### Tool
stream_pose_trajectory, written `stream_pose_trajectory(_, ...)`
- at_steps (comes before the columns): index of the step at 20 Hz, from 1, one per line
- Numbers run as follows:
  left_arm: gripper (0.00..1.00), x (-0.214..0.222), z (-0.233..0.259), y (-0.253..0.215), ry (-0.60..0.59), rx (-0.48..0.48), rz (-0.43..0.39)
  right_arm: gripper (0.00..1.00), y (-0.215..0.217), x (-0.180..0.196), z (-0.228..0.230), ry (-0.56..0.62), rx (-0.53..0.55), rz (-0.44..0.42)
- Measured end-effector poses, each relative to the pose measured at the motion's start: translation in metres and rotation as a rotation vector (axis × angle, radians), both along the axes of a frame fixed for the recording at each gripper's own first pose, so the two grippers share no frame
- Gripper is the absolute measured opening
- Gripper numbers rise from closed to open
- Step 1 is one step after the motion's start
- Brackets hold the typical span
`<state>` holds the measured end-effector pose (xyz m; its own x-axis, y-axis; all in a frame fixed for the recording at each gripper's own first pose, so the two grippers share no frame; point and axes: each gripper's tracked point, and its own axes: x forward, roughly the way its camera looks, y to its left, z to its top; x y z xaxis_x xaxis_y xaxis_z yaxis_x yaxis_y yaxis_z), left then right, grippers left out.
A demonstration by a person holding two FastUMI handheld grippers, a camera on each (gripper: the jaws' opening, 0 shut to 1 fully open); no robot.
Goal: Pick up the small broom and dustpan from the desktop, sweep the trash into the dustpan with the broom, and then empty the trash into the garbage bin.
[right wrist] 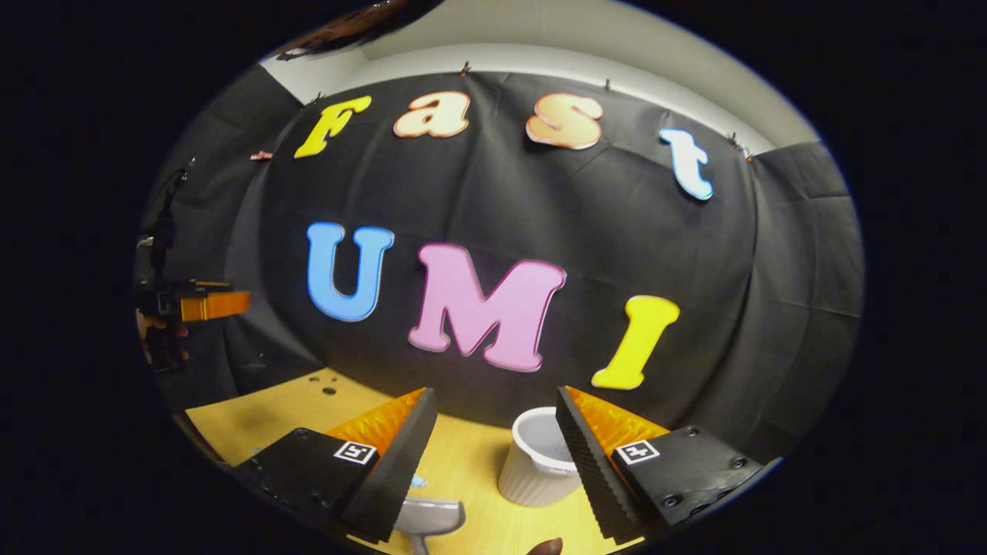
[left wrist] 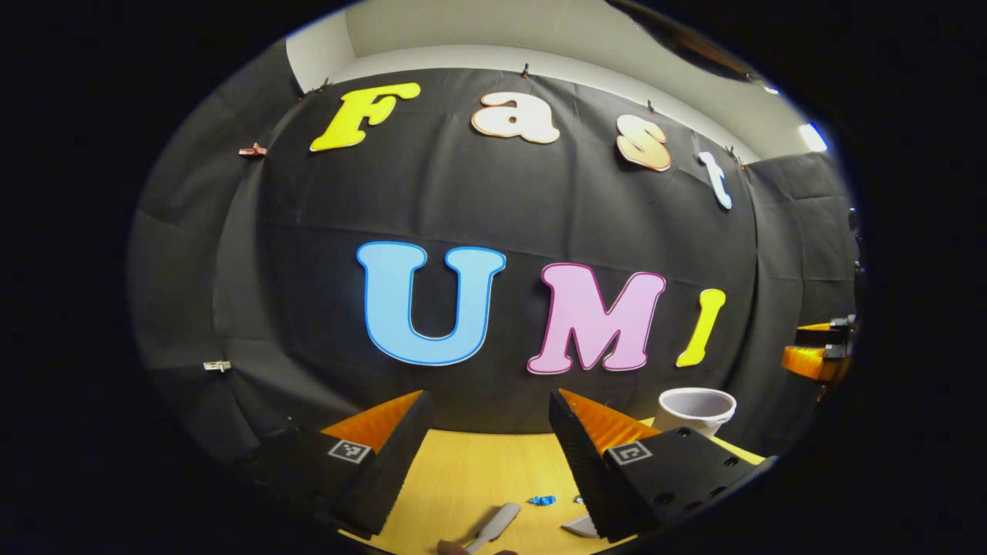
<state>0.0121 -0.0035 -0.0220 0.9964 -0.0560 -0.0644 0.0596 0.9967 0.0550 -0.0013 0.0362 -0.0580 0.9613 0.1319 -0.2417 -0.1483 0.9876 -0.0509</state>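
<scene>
My left gripper is open above the wooden desk, holding nothing. Low between its fingers lie a long grey handle, which looks like the broom's, a small blue scrap of trash and a pale grey flat piece half hidden by the right finger. My right gripper is open too and holds nothing. Below it sits a grey dustpan-like piece with a blue scrap beside it. The white ribbed garbage bin stands just behind, partly covered by the right finger.
The bin sits at the desk's back right in the left gripper view. The right gripper hangs at that view's far right edge. The left gripper, with a hand on it, hovers at the right gripper view's far left. Black cloth walls close the back.
</scene>
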Motion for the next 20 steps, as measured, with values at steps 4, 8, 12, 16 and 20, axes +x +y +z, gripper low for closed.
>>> stream_pose_trajectory(4,0.95,-0.003,-0.021,0.006,0.029,0.003,-0.011,0.96,0.016,-0.020,-0.065,0.281,-0.004,0.060)
stream_pose_trajectory(8,0.95,-0.008,-0.043,0.009,0.060,0.004,-0.017,0.96,0.034,-0.055,-0.148,0.560,-0.012,0.120)
stream_pose_trajectory(12,0.95,-0.012,-0.062,0.016,0.092,0.017,-0.021,0.97,0.051,-0.101,-0.226,0.826,-0.015,0.165)
stream_pose_trajectory(16,0.95,-0.016,-0.080,0.024,0.126,0.013,-0.015,0.96,0.061,-0.128,-0.289,1.022,-0.079,0.218)
stream_pose_trajectory(20,0.95,-0.014,-0.093,0.030,0.139,0.012,-0.019,0.96,0.070,-0.130,-0.340,1.131,-0.097,0.205)
